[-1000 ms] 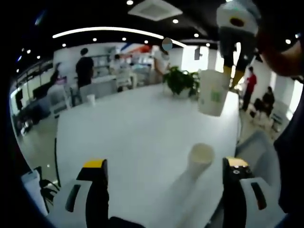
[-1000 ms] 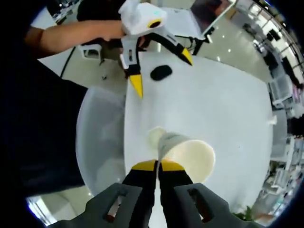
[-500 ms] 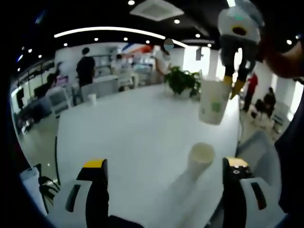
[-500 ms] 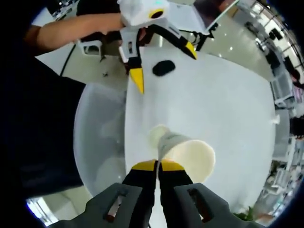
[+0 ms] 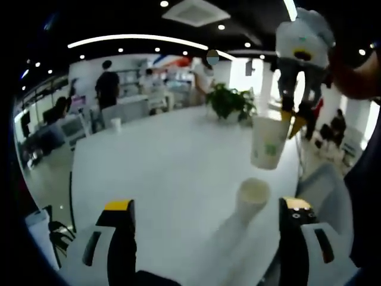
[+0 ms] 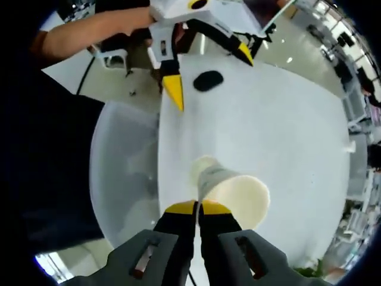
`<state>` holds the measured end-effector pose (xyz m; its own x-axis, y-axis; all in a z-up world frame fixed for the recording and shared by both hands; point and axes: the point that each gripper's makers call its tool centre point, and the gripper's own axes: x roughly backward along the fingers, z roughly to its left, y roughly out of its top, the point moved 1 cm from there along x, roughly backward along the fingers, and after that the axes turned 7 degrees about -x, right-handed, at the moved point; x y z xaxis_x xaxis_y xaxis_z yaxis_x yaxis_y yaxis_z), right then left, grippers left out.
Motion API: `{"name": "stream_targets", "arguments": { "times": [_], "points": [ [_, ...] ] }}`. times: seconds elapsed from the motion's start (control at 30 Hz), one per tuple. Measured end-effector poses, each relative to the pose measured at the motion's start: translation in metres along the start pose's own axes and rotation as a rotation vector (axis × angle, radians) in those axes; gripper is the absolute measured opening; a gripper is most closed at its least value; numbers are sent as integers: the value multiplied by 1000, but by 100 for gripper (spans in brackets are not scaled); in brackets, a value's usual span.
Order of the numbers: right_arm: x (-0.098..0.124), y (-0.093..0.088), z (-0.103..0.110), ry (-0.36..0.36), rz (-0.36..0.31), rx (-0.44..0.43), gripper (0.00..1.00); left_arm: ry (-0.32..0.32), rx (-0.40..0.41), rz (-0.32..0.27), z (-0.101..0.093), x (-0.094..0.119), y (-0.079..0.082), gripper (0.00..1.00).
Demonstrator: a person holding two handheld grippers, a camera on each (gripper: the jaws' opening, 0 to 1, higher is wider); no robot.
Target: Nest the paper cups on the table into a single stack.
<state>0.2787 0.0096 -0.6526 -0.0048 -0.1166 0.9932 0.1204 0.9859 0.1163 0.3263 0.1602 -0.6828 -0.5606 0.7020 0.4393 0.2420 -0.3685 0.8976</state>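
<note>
A white paper cup (image 5: pixel 251 198) stands rim up on the white table (image 5: pixel 166 161), between my left gripper's (image 5: pixel 208 205) wide-open jaws. Above it hangs a second paper cup (image 5: pixel 266 142) with a green print, held at its rim by my right gripper (image 5: pixel 292 118), which comes down from the upper right. In the right gripper view that gripper (image 6: pixel 197 208) is shut on the rim of the held cup (image 6: pixel 229 190), whose base points down at the table (image 6: pixel 280 131). The left gripper (image 6: pixel 208 71) shows at the top there, open, in a person's hand.
A black oval object (image 6: pixel 208 80) lies on the table near the left gripper. A white chair (image 6: pixel 119 173) stands at the table's edge. A potted plant (image 5: pixel 229 101) and a small white cup (image 5: pixel 114 124) sit at the far end. People stand in the background.
The right gripper has come down with the printed cup, which now hangs lower and closer above the cup on the table. The left gripper has stayed open and still.
</note>
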Motion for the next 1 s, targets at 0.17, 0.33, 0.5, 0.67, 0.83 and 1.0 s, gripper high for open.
{"name": "stream_targets", "arguments": {
  "times": [0.17,0.33,0.5,0.67,0.83,1.0],
  "points": [
    [-8,-1,1,3,12,1,0,6,6,-1,1,0,-2,98],
    [-15,-2,4,13,20,1,0,6,10,-2,0,-1,-2,98],
    [-21,-2,5,14,28,-2,0,7,13,-1,0,-1,-3,98],
    [-25,-3,7,20,30,-8,0,9,17,-2,0,0,-4,98],
    [-31,-3,8,23,27,-19,0,9,15,2,-1,0,-6,98],
    [-39,-4,6,14,28,-32,0,6,13,4,-2,0,-5,98]
  ]
}}
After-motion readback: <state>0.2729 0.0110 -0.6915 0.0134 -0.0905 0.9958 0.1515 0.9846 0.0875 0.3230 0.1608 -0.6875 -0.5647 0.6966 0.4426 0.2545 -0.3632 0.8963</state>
